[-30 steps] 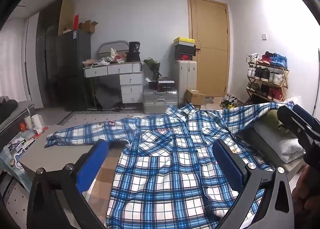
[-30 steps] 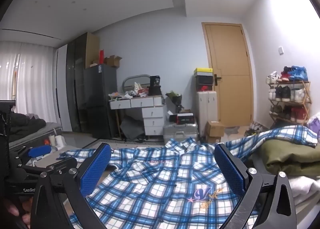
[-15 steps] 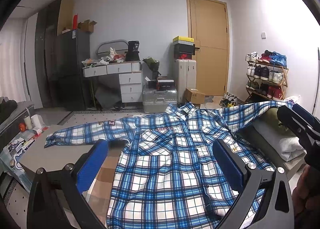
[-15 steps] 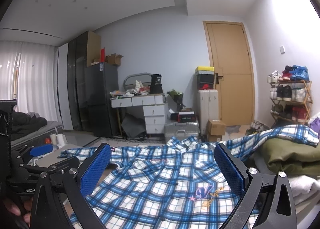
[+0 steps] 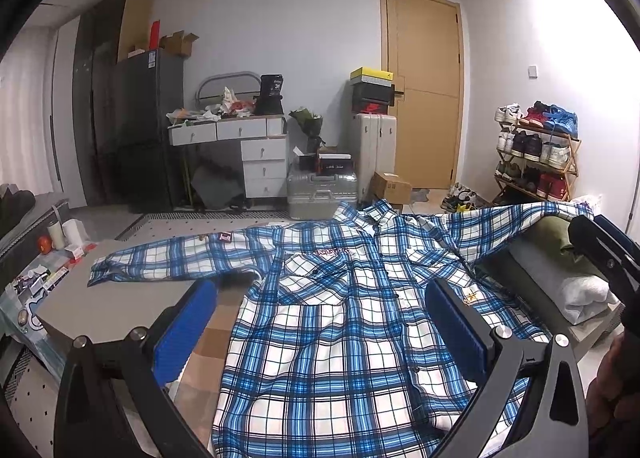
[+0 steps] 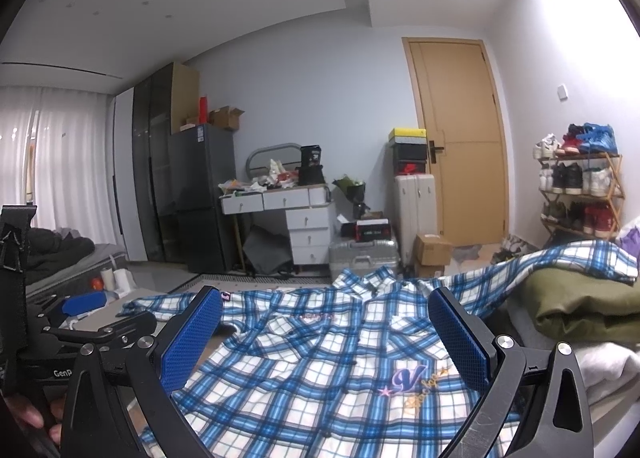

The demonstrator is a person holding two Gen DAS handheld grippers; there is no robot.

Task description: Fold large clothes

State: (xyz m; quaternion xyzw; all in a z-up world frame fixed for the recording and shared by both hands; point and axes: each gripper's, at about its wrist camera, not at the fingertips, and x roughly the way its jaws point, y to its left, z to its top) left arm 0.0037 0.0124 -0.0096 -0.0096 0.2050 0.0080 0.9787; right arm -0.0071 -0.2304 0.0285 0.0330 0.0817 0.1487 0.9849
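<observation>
Wardrobe (image 5: 100,105), 10 o'clock in the left wrist view: dark, tall, doors closed; contents not visible. Cardboard boxes (image 5: 178,42) stand on the adjoining dark cabinet; one is open-topped, its contents cannot be made out.

Shirt (image 5: 340,322), blue and white plaid: spread flat, front up, across the table (image 5: 104,306) at centre to 6 o'clock. One sleeve lies out toward 9 o'clock; the other runs toward 3 o'clock over a folded green pile (image 5: 560,234).

Desk (image 5: 240,145), 11 o'clock: white, all drawers closed, top covered with loose clutter.

Shoe rack (image 5: 536,161), 3 o'clock: open shelves, each tier holding pairs of shoes.

Suitcases: a white one (image 5: 374,149) upright at 12 o'clock with stacked shoeboxes (image 5: 372,91) on top; a silver one (image 5: 320,195) lying flat, closed, a small box on its lid.

Left gripper (image 5: 320,322): jaws wide apart, empty, above the shirt body.

Right gripper (image 6: 324,342): jaws wide apart, empty, above the shirt chest.
</observation>
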